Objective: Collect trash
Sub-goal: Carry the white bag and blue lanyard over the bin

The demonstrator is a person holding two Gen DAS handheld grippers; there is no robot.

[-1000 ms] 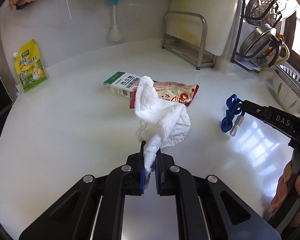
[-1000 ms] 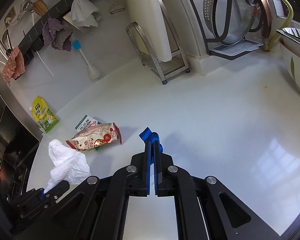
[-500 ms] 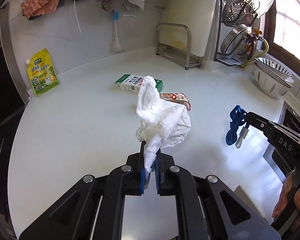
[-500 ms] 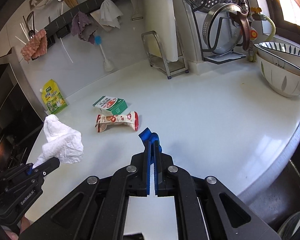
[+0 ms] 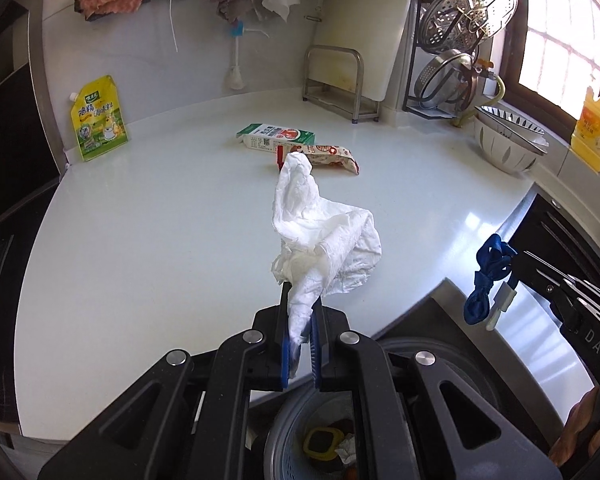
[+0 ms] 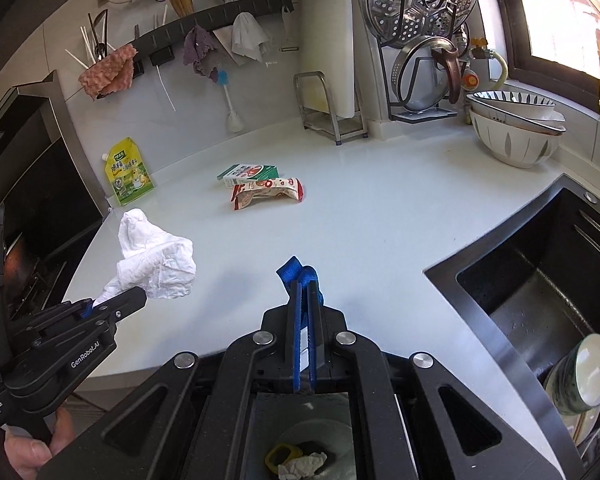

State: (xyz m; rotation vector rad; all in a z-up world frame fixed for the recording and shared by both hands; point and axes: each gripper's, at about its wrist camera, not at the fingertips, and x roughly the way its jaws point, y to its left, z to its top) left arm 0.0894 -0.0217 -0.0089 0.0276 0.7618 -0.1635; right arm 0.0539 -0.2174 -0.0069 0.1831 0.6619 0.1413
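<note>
My left gripper [image 5: 302, 312] is shut on a crumpled white paper towel [image 5: 324, 236], held up over the near edge of the white counter [image 5: 160, 216]; the towel [image 6: 152, 260] also shows in the right wrist view. My right gripper [image 6: 306, 292] is shut on a blue strap [image 6: 296, 272]; the strap [image 5: 486, 280], with a white clip, hangs at the right of the left wrist view. A green-and-white carton [image 5: 276, 136] and a red snack wrapper [image 5: 324, 156] lie mid-counter. Below both grippers is a round bin [image 5: 300, 432] with trash inside.
A yellow-green pouch [image 5: 98, 120] leans on the back wall at left. A steel rack [image 5: 336, 80], pot lids [image 5: 468, 12] and stacked bowls [image 5: 508, 140] stand at the back right. A dark sink [image 6: 540, 292] with dishes lies at right. A hand [image 6: 32, 444] holds the left gripper.
Both grippers have pulled back from the middle of the counter towards its near edge, each still holding its item. The bin below has come into view.
</note>
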